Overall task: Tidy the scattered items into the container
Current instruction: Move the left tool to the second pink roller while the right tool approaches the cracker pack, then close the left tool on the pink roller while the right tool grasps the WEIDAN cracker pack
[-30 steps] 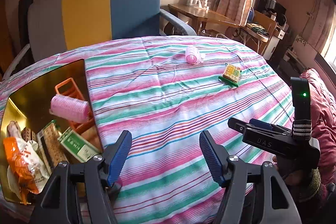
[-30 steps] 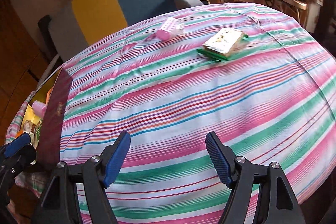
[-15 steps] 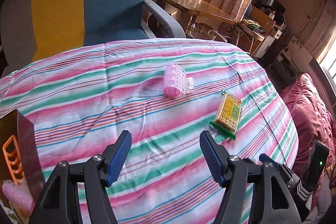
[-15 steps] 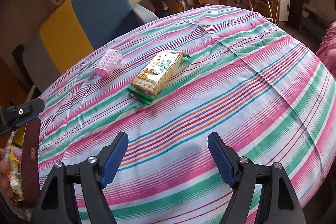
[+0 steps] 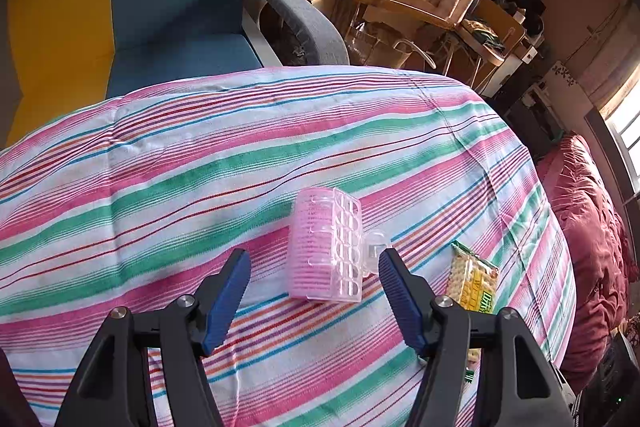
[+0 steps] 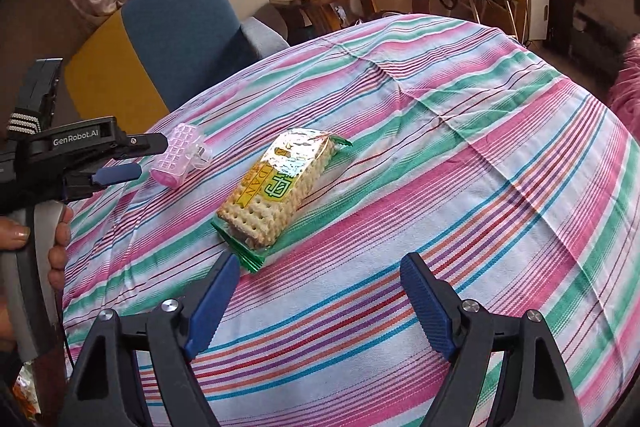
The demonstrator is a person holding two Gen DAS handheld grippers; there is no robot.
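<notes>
1. Your left tongs (image 5: 314,291) are spread wide and hold nothing. The pink hair roller (image 5: 325,245) lies between and just ahead of the blue pads (image 5: 224,297), touching neither.
2. Right wrist view: the left tongs (image 6: 132,157) come in from the left edge of the tabletop (image 6: 460,167), tips just beside the hair roller (image 6: 180,159). Your hand (image 6: 56,235) grips the handle.
3. Your right tongs (image 6: 318,301) are also spread wide and empty. The left pad (image 6: 210,307) sits just beside the green end of the cracker packet (image 6: 278,187); I cannot tell whether they touch.
4. The cracker packet lies flat near the middle of the striped tabletop, its long side running away from you, with the roller near it on the left.
5. Left wrist view: the cracker packet (image 5: 474,281) lies to the right of the roller, toward the right edge, partly hidden behind the right finger.
6. Container: I cannot make it out in either view; only an orange wrapper (image 6: 26,393) shows at the lower left corner of the right wrist view.
</notes>
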